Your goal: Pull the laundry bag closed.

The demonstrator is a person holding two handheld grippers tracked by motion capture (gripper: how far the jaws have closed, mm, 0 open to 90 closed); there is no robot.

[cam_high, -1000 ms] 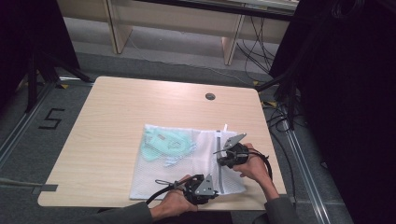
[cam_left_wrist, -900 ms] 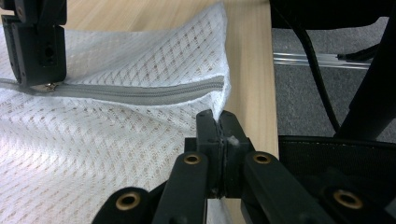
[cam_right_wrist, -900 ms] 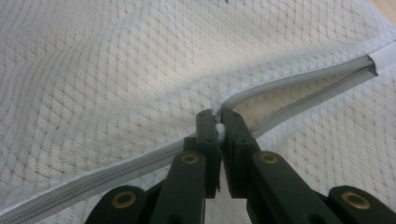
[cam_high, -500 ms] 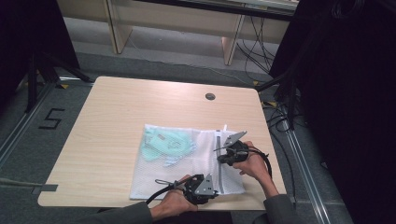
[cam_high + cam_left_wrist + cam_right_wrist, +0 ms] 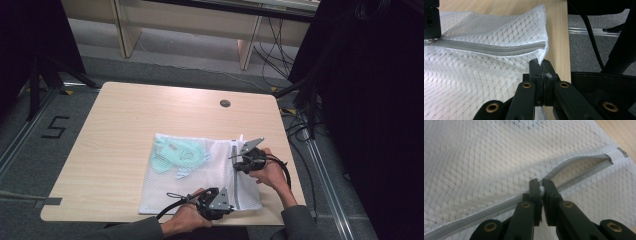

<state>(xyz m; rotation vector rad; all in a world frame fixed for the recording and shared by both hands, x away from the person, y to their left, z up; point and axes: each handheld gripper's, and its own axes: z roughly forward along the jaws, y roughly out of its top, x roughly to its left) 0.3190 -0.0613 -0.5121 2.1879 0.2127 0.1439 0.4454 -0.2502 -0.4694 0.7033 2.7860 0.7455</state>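
Observation:
A white mesh laundry bag (image 5: 200, 192) lies flat on the near right part of the wooden table (image 5: 150, 115), with a mint-green garment (image 5: 180, 156) inside it. A grey zipper (image 5: 235, 177) runs along the bag's right side. My left gripper (image 5: 229, 205) is shut on the bag's near corner (image 5: 543, 56), just past the closed end of the zipper (image 5: 499, 48). My right gripper (image 5: 237, 161) is shut on the white zipper pull (image 5: 541, 188). Beyond it the zipper (image 5: 584, 165) gapes open up to its far end.
A round cable grommet (image 5: 225, 103) sits near the table's far edge. The table's right edge (image 5: 292, 165) runs close beside my right hand, with cables (image 5: 305, 130) on the floor beyond it. Bare wood lies left of the bag.

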